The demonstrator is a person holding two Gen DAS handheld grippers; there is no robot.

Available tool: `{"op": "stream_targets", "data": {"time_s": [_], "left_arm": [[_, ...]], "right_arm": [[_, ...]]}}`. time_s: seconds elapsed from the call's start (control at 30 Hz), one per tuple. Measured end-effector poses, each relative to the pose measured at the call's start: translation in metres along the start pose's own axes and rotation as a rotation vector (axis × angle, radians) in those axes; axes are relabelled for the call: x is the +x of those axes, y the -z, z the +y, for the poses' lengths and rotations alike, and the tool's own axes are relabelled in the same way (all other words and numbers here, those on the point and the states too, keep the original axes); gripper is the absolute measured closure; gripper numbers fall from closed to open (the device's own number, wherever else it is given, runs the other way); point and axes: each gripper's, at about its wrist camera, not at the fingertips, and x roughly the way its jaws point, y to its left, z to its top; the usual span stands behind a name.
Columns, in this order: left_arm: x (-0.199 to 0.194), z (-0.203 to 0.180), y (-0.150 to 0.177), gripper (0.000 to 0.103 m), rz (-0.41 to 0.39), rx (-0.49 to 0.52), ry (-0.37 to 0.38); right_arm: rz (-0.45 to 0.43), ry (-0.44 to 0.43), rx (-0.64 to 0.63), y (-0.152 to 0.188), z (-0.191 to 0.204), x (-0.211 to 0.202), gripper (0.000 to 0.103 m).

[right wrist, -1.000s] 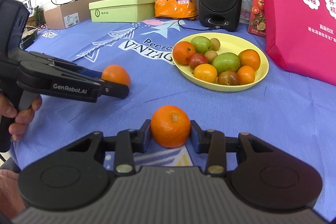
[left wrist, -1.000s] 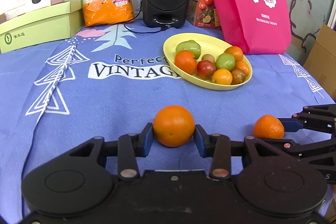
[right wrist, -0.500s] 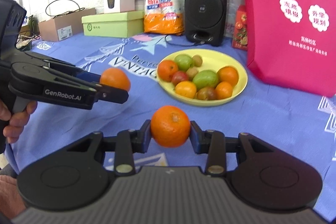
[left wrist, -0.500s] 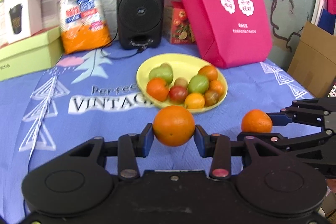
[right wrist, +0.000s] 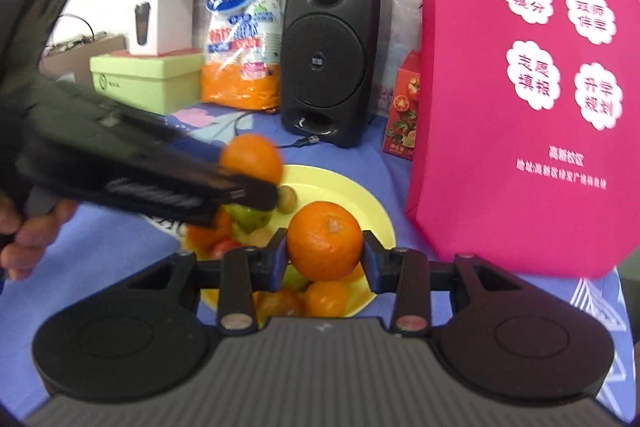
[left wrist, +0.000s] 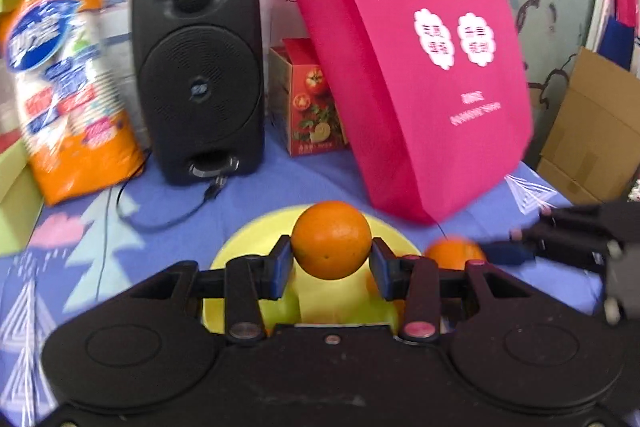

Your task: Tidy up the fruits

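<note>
My left gripper (left wrist: 331, 263) is shut on a large orange (left wrist: 331, 243) and holds it in the air above the yellow plate (left wrist: 240, 247). My right gripper (right wrist: 325, 257) is shut on a mandarin (right wrist: 325, 241), also above the yellow plate (right wrist: 360, 203). The plate holds several small fruits: green, red and orange ones (right wrist: 324, 299). In the right wrist view the left gripper comes in from the left with its orange (right wrist: 252, 157). In the left wrist view the right gripper's mandarin (left wrist: 454, 255) shows at right. Much of the plate is hidden behind the grippers.
A black speaker (left wrist: 198, 71) with a cable, a pink bag (left wrist: 420, 59), a small red carton (left wrist: 312, 103) and an orange cup pack (left wrist: 68, 99) stand behind the plate. Green boxes (right wrist: 148, 81) are at back left. Blue cloth (left wrist: 80, 259) covers the table.
Both grippers have lifted their oranges off the cloth and carried them forward and up, from in front of the plate to above it.
</note>
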Motion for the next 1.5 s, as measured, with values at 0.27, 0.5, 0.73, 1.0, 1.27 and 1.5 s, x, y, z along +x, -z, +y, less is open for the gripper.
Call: {"op": "stream_targets", "data": {"time_s": [0.27,0.5,0.73,1.0,1.27,1.5], "left_arm": [[0.056,0.001,-0.021,0.062,0.078,-0.015,0.036],[0.057,0.010,-0.009,0.061,0.080,-0.030,-0.005],[0.025,0.014,-0.003,0.056,0.029,-0.041,-0.023],[-0.038,0.000,0.010,0.050,-0.055,-0.012,-0.058],[-0.089,-0.008,0.039,0.050,-0.070,-0.027,-0.130],[-0.125,-0.005,0.064,0.050,-0.073,-0.062,-0.157]], "right_arm": [[0.027,-0.056,0.029,-0.006,0.007,0.038,0.066],[0.008,-0.038,0.036,-0.002,0.014,0.044,0.056],[-0.012,-0.027,0.048,0.008,0.013,0.015,0.056],[-0.037,-0.019,0.062,0.020,0.019,-0.019,0.056],[-0.031,-0.028,0.090,0.042,0.033,-0.050,0.054],[-0.046,-0.038,0.080,0.049,0.052,-0.075,0.053]]}}
